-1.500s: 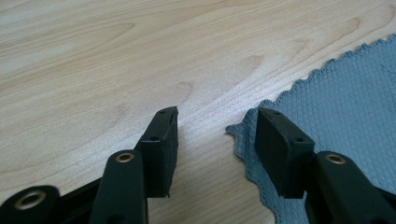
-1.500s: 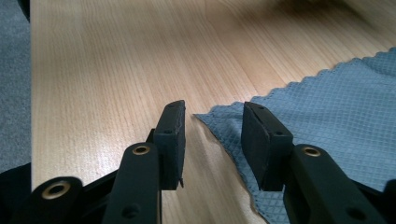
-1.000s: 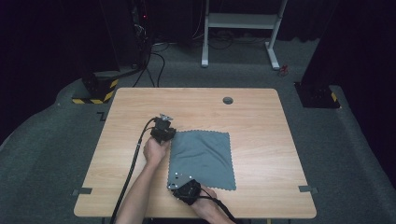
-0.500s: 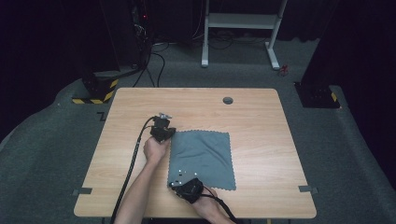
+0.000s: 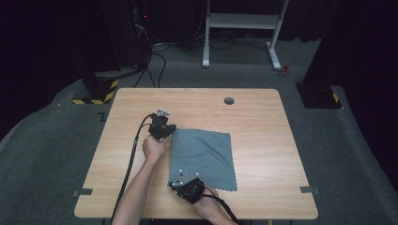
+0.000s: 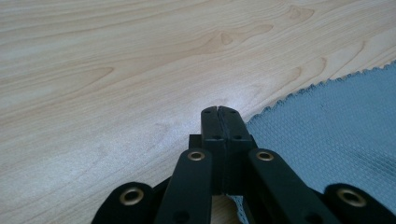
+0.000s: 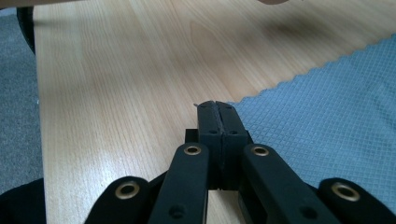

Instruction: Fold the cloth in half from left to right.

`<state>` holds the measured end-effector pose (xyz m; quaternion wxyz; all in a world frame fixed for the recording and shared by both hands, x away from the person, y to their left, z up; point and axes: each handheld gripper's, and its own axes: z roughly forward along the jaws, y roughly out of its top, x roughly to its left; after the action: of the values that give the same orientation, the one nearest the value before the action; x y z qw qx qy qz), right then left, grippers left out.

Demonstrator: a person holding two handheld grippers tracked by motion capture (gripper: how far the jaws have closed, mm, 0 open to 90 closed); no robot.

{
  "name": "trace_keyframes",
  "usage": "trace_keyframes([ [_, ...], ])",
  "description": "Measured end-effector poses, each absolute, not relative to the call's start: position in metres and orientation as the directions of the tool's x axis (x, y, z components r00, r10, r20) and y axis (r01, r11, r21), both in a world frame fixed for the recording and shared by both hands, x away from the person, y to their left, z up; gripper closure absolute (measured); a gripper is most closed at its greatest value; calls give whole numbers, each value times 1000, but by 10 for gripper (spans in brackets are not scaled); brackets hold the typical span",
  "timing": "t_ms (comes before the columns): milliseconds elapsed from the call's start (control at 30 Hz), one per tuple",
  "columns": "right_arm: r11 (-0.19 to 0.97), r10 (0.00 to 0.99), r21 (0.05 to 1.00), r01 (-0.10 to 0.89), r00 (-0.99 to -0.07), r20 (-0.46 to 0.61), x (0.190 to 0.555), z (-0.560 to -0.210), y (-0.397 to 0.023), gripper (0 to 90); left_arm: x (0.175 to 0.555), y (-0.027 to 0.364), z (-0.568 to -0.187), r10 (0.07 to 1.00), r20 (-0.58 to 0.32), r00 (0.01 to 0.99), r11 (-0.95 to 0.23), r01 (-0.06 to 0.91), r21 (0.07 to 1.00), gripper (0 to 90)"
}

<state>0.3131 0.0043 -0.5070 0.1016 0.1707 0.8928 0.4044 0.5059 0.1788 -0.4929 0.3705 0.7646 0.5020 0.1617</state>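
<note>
Your table (image 5: 263, 154) carries a grey-blue cloth (image 5: 204, 152) spread flat near its middle, and everything here is placed off that cloth. It lies open with its scalloped edges free, which suits a fold or a lift from one side. You have taken the side nearest your arms: the left gripper (image 5: 165, 132) sits at the cloth's far left corner, the right gripper (image 5: 180, 180) at its near left corner, so both ends of one edge can rise together. In the left gripper view the fingers (image 6: 211, 122) are pressed fully together at the cloth's corner, apparently pinching its edge. In the right gripper view the fingers (image 7: 210, 122) are likewise closed tight on the cloth's corner, a thread poking out at the tip.
</note>
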Motion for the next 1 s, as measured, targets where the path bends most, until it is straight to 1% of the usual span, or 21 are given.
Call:
trace_keyframes([
  [400,608,369,763,220,-929,-26,315,-497,12,900,503,193,-482,892,-101,441,-234,640,732,900],
  [633,587,346,785,198,-938,-21,313,-491,19,900,497,203,-473,893,-81,442,-250,638,728,900],
  [767,579,356,789,206,-934,-18,313,-494,12,900,498,194,-476,886,-84,456,-257,633,730,900],
  [1000,567,402,791,230,-915,-22,313,-496,-17,900,504,166,-483,864,-101,493,-276,632,725,900],
])
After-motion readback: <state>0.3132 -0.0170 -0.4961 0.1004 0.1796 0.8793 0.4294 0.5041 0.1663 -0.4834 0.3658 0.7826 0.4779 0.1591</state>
